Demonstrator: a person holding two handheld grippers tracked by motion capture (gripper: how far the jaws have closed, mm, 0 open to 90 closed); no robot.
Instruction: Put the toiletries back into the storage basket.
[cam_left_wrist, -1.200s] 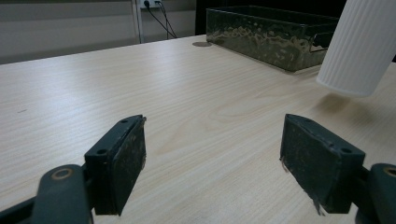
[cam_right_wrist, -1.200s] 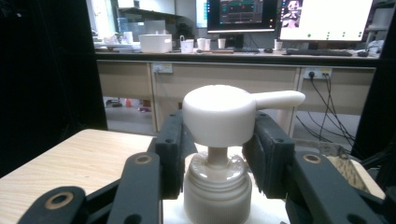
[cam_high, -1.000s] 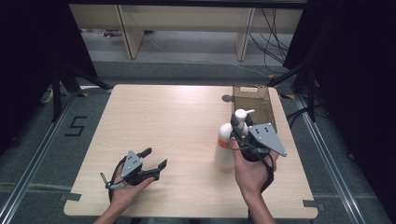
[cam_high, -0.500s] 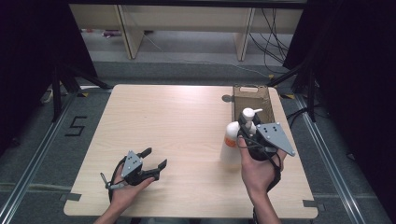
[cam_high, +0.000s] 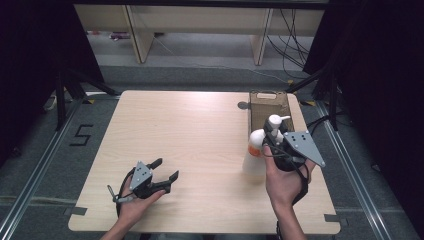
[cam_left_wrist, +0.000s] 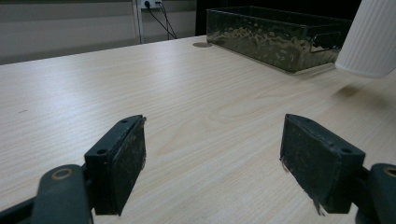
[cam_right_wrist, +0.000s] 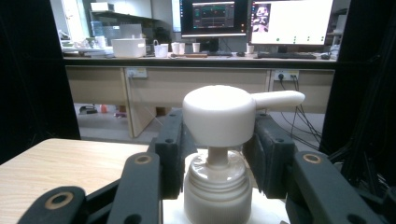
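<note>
Right gripper (cam_high: 274, 134) has carried the white pump bottle (cam_high: 257, 149) further right, toward the brown box (cam_high: 270, 107). Left gripper (cam_high: 165, 170) rests low at the table's (cam_high: 190, 130) near-left, jaws wide apart, holding nothing. Right jaws clamp the bottle's neck under the pump head (cam_right_wrist: 218, 109), bottle lifted clear.

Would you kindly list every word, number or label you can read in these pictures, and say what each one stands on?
"5": marked in black on the grey floor left of the table, in the high view.
Monitor screens behind the pump bottle: text too small and blurred to read.
Orange patch on the pump bottle: too small to read.
</note>
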